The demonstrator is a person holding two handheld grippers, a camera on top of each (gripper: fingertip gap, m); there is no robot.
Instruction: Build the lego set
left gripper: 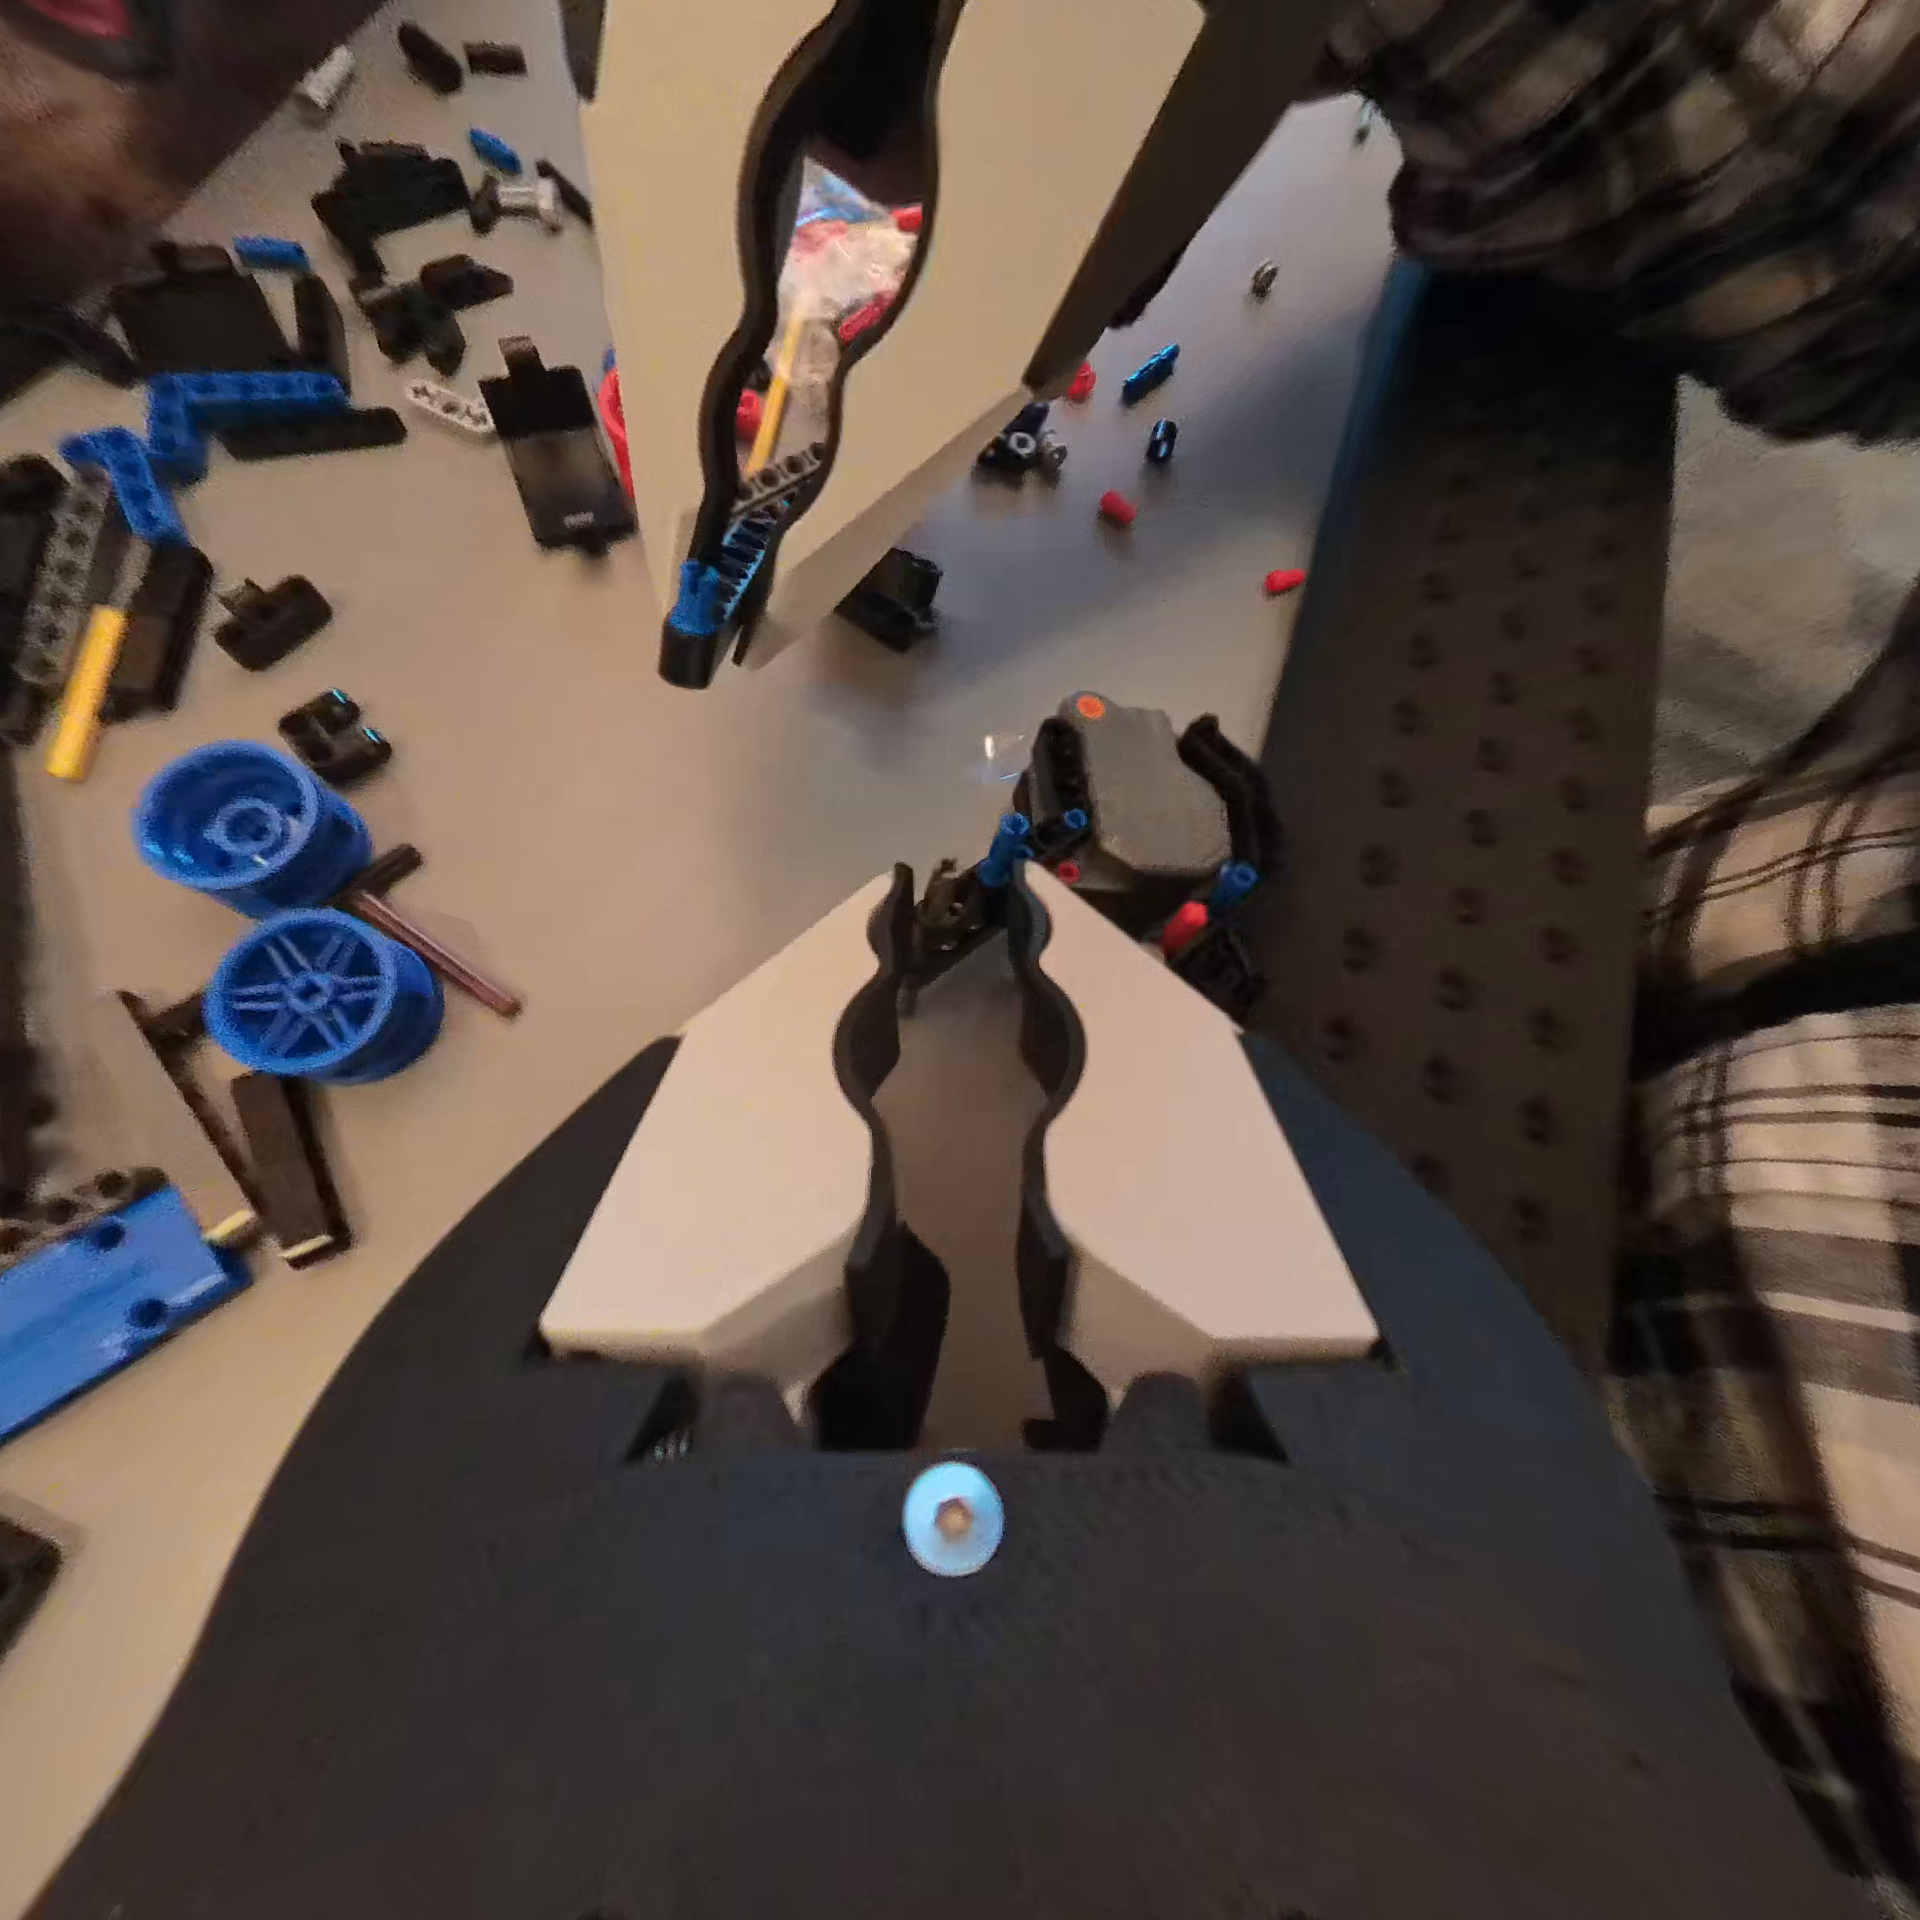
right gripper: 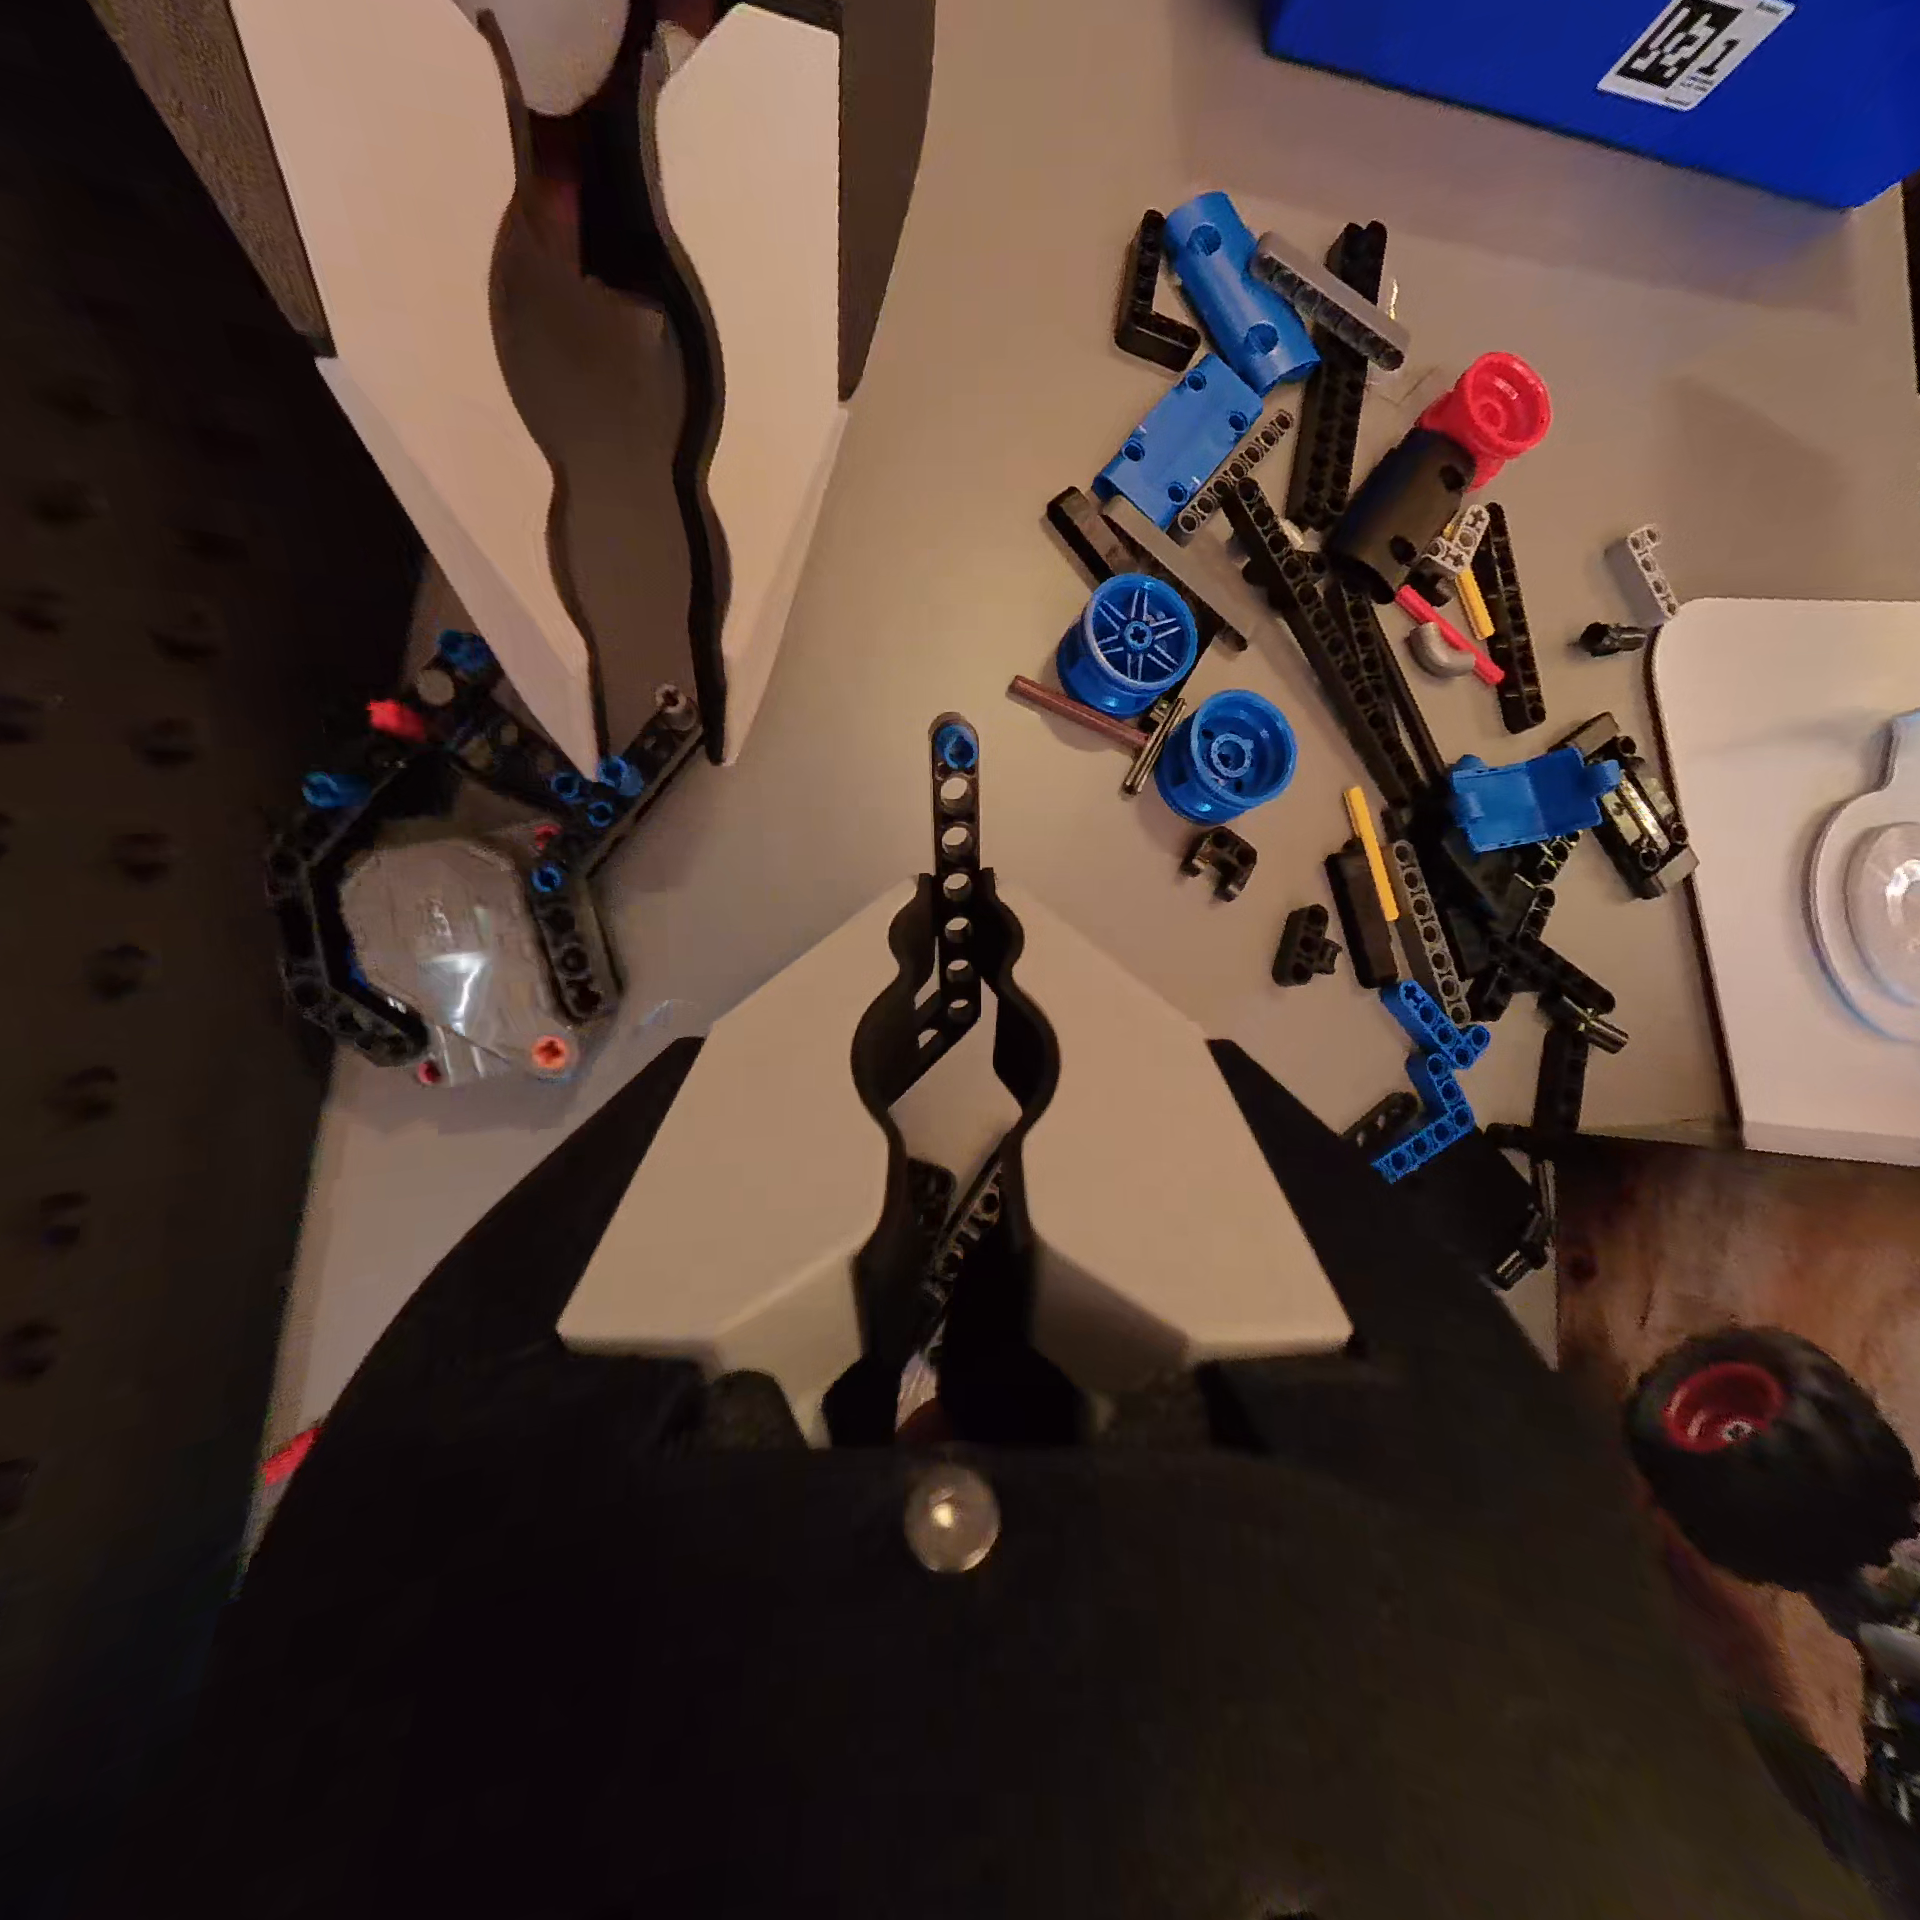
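Pale worktop (right gripper: pixel 935 436), strewn with loose beams (right gripper: pixel 1340 623), two blue wheels (right gripper: pixel 1226 753) side by side, red pins (left gripper: pixel 1117 507); motor frame (right gripper: pixel 447 914) near its edge.

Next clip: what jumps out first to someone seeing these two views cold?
The right gripper is shut on a black holed beam tipped with a blue pin, held above the table. To its left, the left gripper pinches an arm of the grey-cored black frame assembly at the table's edge. Two blue wheel rims stand out in the loose parts pile on the right.
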